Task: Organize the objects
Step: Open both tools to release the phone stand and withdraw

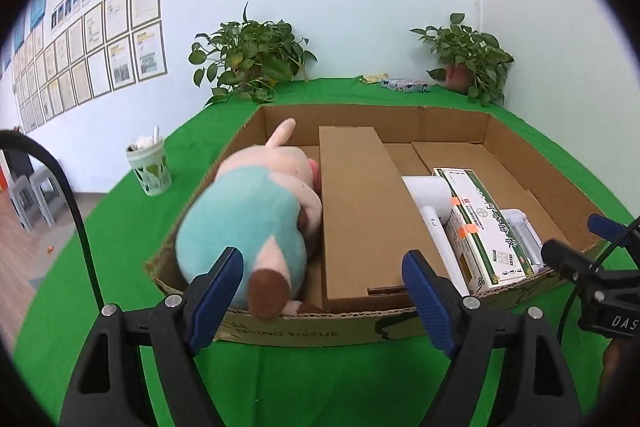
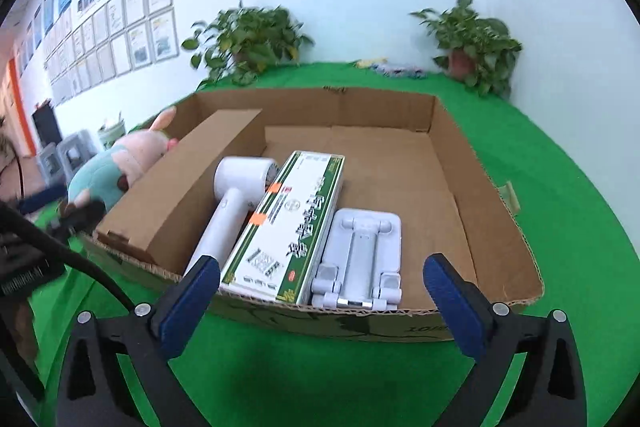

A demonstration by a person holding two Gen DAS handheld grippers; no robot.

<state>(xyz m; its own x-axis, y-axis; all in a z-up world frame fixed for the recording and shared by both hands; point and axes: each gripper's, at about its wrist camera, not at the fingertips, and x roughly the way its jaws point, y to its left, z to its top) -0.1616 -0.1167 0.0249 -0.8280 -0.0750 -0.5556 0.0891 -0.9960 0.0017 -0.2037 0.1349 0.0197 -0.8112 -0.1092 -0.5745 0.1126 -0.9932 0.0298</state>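
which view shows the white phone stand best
The right wrist view: the stand lies fully visible in the box, right of the green-and-white carton, top face toward the camera. In the left wrist view only a sliver of the stand shows behind that carton.

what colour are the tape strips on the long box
Orange: two strips across the white-and-green box, next to the hair dryer. Clearest in the right wrist view.
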